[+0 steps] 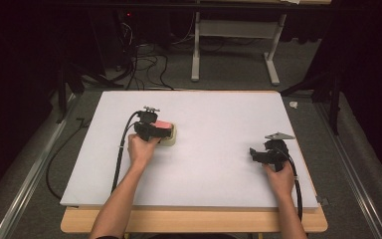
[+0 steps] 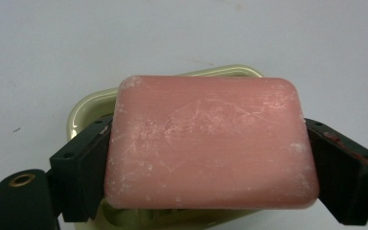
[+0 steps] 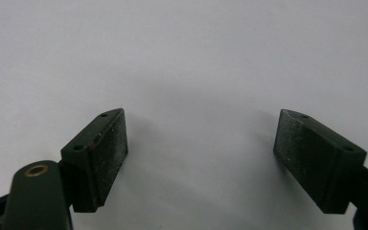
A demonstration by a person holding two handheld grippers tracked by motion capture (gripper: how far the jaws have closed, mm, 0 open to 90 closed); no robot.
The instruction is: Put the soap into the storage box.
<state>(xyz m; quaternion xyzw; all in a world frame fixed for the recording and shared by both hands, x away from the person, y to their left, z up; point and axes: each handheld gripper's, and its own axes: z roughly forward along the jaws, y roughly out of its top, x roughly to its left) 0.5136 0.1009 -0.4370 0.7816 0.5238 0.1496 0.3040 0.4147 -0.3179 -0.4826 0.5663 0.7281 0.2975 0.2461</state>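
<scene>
Soap (image 2: 210, 143): pinched between left gripper (image 2: 211, 158) jaws directly over dish (image 2: 84, 108), table (image 1: 219, 149) at 9 o'clock; apparently mid-transfer, seating or lifting undetermined; right gripper (image 3: 199, 153) at 3 o'clock, jaws spread, idle.

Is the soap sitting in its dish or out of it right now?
Cannot tell for sure. The left gripper is shut on the pink soap, held directly over the cream dish, which hides whether it touches.
</scene>
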